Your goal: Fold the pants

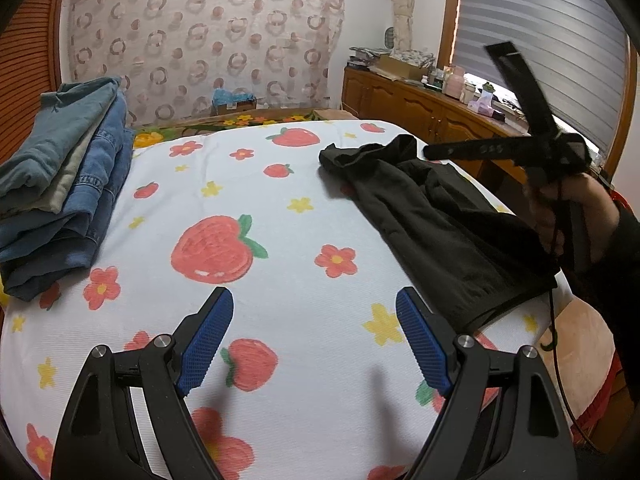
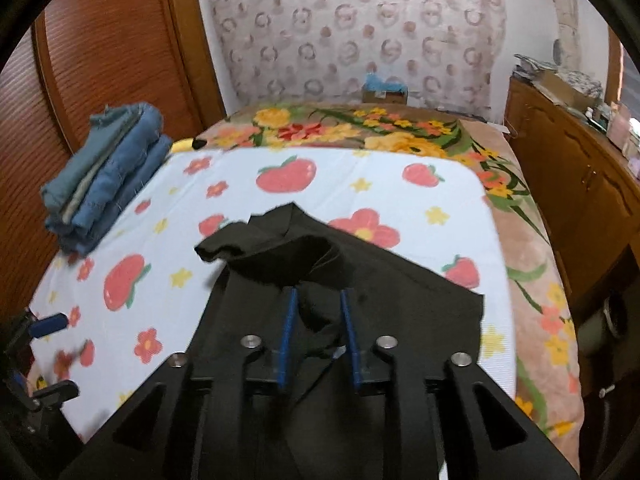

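Black pants (image 2: 320,280) bunched under the right gripper (image 2: 318,320), jaws parted, cloth slack between, not pinched.
Left gripper (image 1: 314,332) gapes over bare sheet (image 1: 280,200); pants' edge right of it, folded stack (image 1: 60,184) far left.

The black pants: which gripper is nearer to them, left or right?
Right. The right gripper is over the black pants, with a fold of cloth between its parted fingers. The left gripper hovers open over the bare strawberry sheet, beside them.
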